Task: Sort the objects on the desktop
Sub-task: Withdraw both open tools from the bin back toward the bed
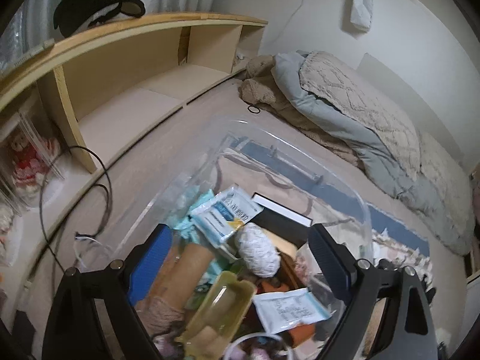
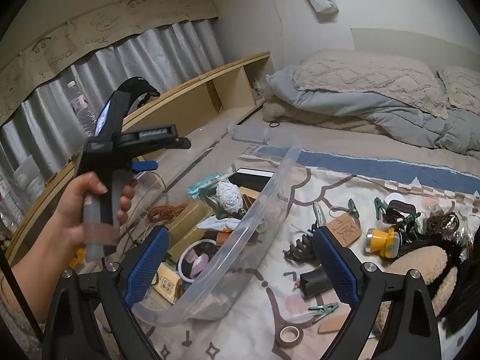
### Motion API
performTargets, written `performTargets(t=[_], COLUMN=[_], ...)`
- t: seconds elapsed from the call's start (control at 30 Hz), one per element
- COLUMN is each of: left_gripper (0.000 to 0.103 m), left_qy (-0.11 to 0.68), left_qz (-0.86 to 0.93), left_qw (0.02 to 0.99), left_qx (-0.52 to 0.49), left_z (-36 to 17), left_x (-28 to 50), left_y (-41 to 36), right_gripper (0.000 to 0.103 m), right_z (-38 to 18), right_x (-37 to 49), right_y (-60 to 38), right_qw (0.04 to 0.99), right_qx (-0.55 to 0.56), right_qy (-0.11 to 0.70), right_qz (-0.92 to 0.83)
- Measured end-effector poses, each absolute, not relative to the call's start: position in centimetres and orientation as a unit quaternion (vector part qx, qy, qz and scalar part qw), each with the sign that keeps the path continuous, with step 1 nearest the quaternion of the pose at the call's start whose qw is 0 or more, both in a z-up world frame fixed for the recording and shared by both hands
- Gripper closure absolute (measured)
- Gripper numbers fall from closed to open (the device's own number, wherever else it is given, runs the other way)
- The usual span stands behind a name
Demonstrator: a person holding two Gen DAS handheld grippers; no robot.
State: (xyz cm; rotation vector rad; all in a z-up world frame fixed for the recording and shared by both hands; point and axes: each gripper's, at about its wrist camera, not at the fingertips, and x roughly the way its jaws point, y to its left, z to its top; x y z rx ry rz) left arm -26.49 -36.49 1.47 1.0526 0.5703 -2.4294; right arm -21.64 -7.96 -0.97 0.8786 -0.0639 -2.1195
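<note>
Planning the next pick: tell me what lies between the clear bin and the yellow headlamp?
In the right wrist view: a black claw clip and leather tag, between bin and headlamp.

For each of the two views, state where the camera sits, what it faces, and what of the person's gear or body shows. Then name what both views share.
Left wrist: on the left gripper, above the clear bin, facing down into it; only its open fingers show.
Right wrist: on the right gripper, facing the bin's rim and the loose items on the bed; its open fingers, the left hand and left gripper show.
Shared: bin, white yarn ball, shelf, bedding.
</note>
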Motion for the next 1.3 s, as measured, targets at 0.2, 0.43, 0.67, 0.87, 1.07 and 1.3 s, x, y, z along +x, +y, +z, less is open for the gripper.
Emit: performTargets(t=[0.2,0.43,0.67,0.87,1.07,1.3], left_gripper=[0.010,0.010,0.010,0.010,0.010,0.004], left_qy=[0.199,0.182,0.170,0.157,0.143,0.119], left_qz=[-0.880,-0.894,-0.906,-0.917,-0.926,-0.933], left_qw=[0.214,0.210,0.205,0.196,0.194,0.199], left_qx=[0.374,0.351,0.330,0.309,0.291,0.275], left_z=[1.7,2.9,3.8,4.6,5.3,5.5], left_x=[-24.8,-22.0,-18.9,-16.2,-14.0,-12.2], left_y=[-37.1,-36.1,-34.6,-32.9,-31.3,-29.8], right_gripper=[0.006,0.006,0.006,0.006,0.006,0.000], right_z=[-0.9,-1.0,-0.6,-0.3,0.3,0.4], right_x=[-21.6,-22.1,-21.1,-19.9,-19.1,-18.5], right_y=[-8.0,-7.5,-7.4,-7.6,-6.7,-5.5], right_qw=[0.403,0.378,0.370,0.370,0.359,0.343], right_qx=[0.347,0.353,0.318,0.289,0.263,0.246], right_qy=[-0.029,-0.055,-0.037,-0.017,-0.019,-0.018], right_qz=[-0.847,-0.854,-0.872,-0.883,-0.895,-0.906])
